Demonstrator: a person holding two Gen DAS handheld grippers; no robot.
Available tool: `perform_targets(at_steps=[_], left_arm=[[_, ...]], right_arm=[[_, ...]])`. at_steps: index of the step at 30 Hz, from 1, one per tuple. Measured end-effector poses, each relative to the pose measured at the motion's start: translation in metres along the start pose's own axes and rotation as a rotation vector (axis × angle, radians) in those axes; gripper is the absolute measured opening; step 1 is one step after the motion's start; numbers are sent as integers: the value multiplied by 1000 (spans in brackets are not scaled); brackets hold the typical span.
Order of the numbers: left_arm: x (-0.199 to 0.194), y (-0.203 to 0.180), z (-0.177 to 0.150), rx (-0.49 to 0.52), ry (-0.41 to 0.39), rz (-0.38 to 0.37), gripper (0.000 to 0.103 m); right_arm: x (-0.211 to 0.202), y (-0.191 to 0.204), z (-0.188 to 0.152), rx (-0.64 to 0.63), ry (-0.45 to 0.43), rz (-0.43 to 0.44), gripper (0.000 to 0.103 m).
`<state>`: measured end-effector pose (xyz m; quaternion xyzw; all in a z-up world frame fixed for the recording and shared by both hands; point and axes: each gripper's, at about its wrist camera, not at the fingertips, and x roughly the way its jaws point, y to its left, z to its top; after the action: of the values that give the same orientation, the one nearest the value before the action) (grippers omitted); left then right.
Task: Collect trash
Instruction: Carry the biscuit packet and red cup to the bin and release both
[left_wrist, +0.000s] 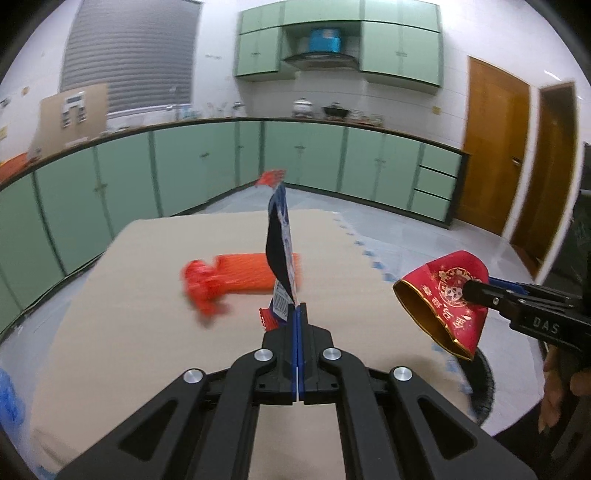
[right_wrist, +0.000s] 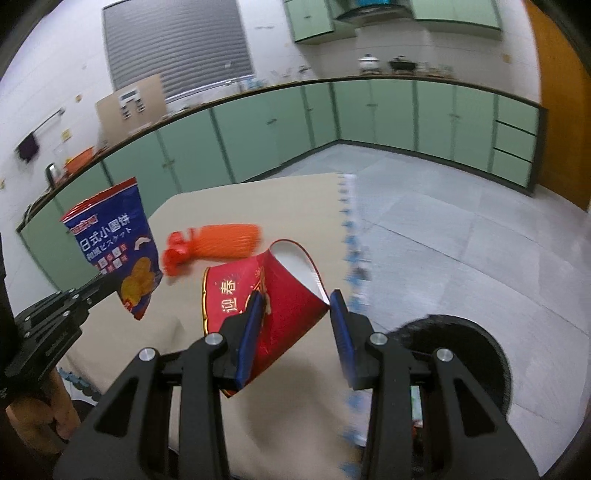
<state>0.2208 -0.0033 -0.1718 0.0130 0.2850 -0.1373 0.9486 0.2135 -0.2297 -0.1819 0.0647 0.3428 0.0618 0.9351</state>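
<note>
My left gripper (left_wrist: 300, 309) is shut on the bottom edge of a blue snack bag (left_wrist: 282, 240), which stands edge-on above the pads. The right wrist view shows the bag's printed front (right_wrist: 118, 243) held up by that gripper (right_wrist: 109, 282). My right gripper (right_wrist: 295, 308) is shut on a crushed red paper cup (right_wrist: 273, 295) with a gold rim, its blue pads (right_wrist: 251, 325) pressing both sides. In the left wrist view the cup (left_wrist: 443, 299) hangs at the right in that gripper (left_wrist: 474, 291). Below, a blurred orange item with a red end (left_wrist: 236, 278) (right_wrist: 218, 245) lies on a beige mat (left_wrist: 147, 295).
A round black bin (right_wrist: 461, 343) (left_wrist: 480, 384) stands at the mat's right edge on the grey tiled floor (right_wrist: 443, 221). Green cabinets (left_wrist: 184, 166) run along the far walls and wooden doors (left_wrist: 495, 147) are at the right. Something blue (left_wrist: 7, 398) sits at the left edge.
</note>
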Motion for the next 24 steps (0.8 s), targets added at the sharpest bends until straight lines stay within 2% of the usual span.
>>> perform_targets(at_steps=[9, 17, 24], left_arm=[[34, -103, 11, 101, 58, -192, 0], [92, -194, 7, 175, 191, -350, 0], [141, -245, -14, 229, 299, -389, 0]], right_arm=[[-37, -112, -27, 167, -6, -150, 36], [-30, -196, -64, 309, 47, -246, 36], [-4, -233, -76, 359, 92, -266, 36]])
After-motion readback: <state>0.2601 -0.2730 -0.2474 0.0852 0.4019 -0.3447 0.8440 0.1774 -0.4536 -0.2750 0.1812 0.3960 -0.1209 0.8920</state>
